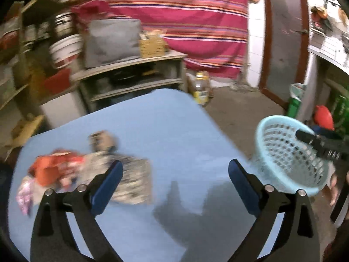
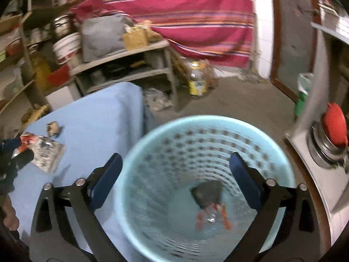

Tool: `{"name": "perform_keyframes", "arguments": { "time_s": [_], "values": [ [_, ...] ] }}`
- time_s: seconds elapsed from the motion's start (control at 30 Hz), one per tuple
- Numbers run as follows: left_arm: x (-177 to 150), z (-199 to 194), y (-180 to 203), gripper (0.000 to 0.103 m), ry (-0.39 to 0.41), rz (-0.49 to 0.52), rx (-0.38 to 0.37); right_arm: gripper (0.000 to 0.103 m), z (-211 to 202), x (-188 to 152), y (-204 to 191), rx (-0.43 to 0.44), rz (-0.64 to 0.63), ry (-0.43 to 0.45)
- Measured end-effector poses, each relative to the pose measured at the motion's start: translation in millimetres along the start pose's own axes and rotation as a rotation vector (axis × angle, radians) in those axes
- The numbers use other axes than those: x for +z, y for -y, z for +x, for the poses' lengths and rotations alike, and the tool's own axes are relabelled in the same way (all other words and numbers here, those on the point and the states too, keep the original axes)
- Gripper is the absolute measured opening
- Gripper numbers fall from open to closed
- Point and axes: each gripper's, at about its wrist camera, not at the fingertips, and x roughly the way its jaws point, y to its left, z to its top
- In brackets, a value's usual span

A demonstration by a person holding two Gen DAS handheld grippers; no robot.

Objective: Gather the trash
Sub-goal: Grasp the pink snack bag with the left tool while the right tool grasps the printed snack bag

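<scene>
On the blue table (image 1: 152, 126) a heap of trash lies at the left: an orange wrapper (image 1: 50, 170), a silvery wrapper (image 1: 135, 181), a pink scrap (image 1: 24, 196) and a small brown crumpled piece (image 1: 102, 139). My left gripper (image 1: 176, 163) hangs open over the bare table to the right of the heap, holding nothing. The light blue mesh basket (image 2: 152, 144) stands just off the table's right side. Over its mouth my right gripper (image 2: 175, 156) is open and empty. At the basket's bottom lie a dark wrapper (image 2: 207, 193) and orange-red scraps (image 2: 211, 218).
A grey shelf unit (image 1: 130, 74) with a grey bag and a white bucket (image 1: 65, 48) stands behind the table under a striped cloth. A yellow-labelled bottle (image 1: 201, 87) sits on the floor. To the basket's right, a metal pot with a red lid (image 2: 334, 126) rests on a counter.
</scene>
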Motion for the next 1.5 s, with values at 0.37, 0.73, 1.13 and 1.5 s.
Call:
{"name": "perform_keyframes", "arguments": {
  "time_s": [0.37, 0.73, 1.13, 1.5],
  "values": [
    [-61, -54, -177, 0.099, 0.097, -0.107, 0.238, 0.099, 9, -9, -149, 0.052, -0.174, 0.08],
    [-119, -53, -310, 0.099, 0.099, -0.295, 0.416, 0.099, 43, -45, -278, 0.119, -0.356, 0.054],
    [-140, 3, -346, 0.099, -0.115, -0.333, 0.327, 0.099, 86, -58, -310, 0.097, -0.407, -0.07],
    [-133, 17, -350, 0.099, -0.156, -0.332, 0.263, 0.059, 111, -50, -319, 0.105, -0.405, -0.138]
  ]
}}
